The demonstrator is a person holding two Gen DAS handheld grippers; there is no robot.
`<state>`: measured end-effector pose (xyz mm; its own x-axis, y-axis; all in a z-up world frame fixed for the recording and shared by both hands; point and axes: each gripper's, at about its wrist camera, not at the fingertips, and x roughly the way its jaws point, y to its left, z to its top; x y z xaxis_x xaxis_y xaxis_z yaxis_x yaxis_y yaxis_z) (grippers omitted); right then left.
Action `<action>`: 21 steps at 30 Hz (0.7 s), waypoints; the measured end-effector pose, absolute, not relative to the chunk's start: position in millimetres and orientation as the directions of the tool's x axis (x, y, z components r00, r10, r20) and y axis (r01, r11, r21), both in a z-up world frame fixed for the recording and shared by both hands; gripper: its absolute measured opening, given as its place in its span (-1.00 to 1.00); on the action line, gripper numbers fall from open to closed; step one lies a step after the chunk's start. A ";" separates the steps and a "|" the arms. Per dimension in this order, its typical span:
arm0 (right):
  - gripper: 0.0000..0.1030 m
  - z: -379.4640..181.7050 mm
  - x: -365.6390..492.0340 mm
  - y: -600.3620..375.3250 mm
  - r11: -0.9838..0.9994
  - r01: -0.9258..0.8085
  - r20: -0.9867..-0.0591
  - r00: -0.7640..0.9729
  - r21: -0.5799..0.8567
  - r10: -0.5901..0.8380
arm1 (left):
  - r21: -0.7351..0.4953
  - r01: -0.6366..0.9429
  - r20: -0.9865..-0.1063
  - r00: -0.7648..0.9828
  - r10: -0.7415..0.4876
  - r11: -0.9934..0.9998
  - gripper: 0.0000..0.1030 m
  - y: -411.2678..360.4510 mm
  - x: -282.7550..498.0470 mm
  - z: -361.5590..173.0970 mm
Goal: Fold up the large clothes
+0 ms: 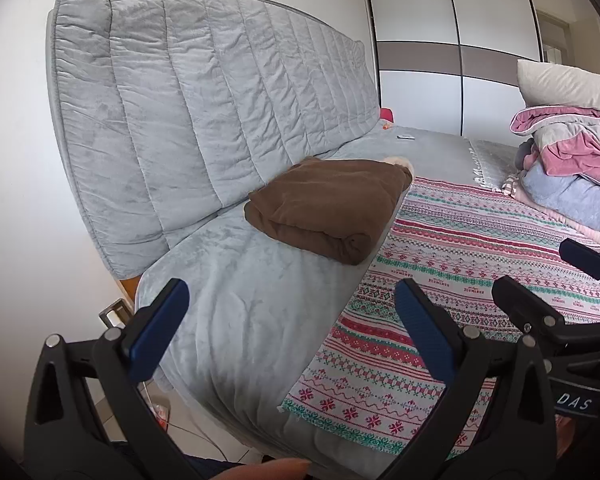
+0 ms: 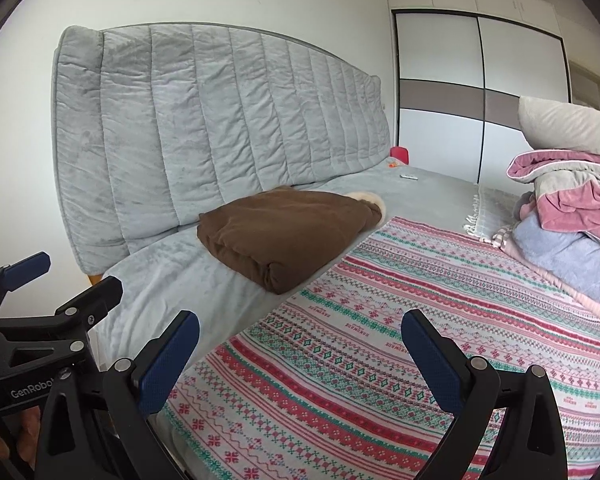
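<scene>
- I am holding my left claw (image 1: 292, 328) wide open and empty, hovering over the near edge of the bed (image 1: 236, 320).
- I am keeping my right claw (image 2: 300, 356) spread open too, gripping nothing, above the patterned blanket (image 2: 420, 320) that is lying flat across the bed.
- Taking that patterned blanket as my landmark: the brown folded garment (image 1: 328, 208) is sitting just beside its far-left edge, on the grey bed cover, close to the grey quilted headboard (image 1: 204, 92).
- That brown garment is looking finished to me, a compact rectangle with a pale fluffy trim peeking out at its far end.
- On the far-right side of the blanket, a pile of pink and grey clothes (image 2: 572, 216) is waiting, loose and rumpled, with a pale pillow (image 2: 568, 128) on top.
- So I am judging that one piece is done and the pile is what is left; the next garment is not yet picked up.
- I am not managing to count the pieces in the pile, since it is running off the frame edge.
- Beyond the blanket, near the wardrobe (image 2: 476, 92), a small white object and something red are lying, too small for me to identify.
</scene>
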<state>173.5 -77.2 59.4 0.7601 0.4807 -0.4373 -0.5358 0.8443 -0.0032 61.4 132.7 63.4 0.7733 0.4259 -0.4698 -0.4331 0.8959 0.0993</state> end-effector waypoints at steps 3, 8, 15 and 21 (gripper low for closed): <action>0.98 58.6 173.2 -76.9 0.845 -0.535 -0.439 0.760 -0.003 0.480 | 0.099 -0.436 -0.471 0.771 0.428 0.895 0.98 133.3 61.0 63.3; 0.98 58.1 173.2 -76.7 0.844 -0.536 -0.438 0.760 -0.003 0.481 | 0.100 -0.434 -0.468 0.773 0.428 0.895 0.98 135.8 61.1 63.7; 0.98 58.1 173.4 -76.7 0.844 -0.536 -0.440 0.759 -0.002 0.481 | 0.101 -0.436 -0.467 0.773 0.429 0.894 0.98 136.2 61.1 63.8; 0.98 58.0 173.5 -76.7 0.844 -0.536 -0.440 0.759 -0.002 0.480 | 0.101 -0.434 -0.468 0.774 0.427 0.895 0.98 136.2 61.3 63.8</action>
<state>173.5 -76.7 58.0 0.7589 0.4804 -0.4396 -0.5357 0.8444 -0.0021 61.3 136.2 63.8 0.7736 0.4273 -0.4680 -0.4336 0.8954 0.1007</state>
